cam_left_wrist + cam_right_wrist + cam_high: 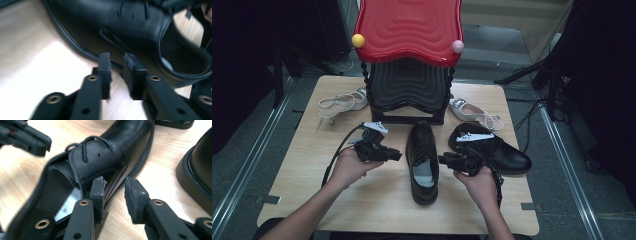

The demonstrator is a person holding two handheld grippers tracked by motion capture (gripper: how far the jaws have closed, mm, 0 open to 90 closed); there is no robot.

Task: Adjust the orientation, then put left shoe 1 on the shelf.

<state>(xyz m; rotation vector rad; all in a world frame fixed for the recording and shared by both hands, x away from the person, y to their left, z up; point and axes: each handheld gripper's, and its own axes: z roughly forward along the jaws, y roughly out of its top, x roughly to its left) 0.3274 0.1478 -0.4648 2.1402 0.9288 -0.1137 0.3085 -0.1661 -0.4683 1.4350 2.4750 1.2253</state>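
A black lace-up shoe [422,160] lies in the middle of the wooden table [312,165], toe pointing away from me. My left gripper [397,156] hovers at its left side, jaws pointed at the shoe. In the left gripper view the jaws [117,58] stand slightly apart with nothing between them, just short of the shoe's sole edge [140,22]. My right gripper [443,160] sits at the shoe's right side. Its jaws [115,183] are apart and empty, close to the shoe's laced flap [120,142].
A second black shoe [497,150] rests to the right, near my right hand, and its toe shows in the right gripper view [197,172]. A red-topped black stand [409,30] occupies the back centre, with a white sandal on its left [343,102] and another on its right [472,112].
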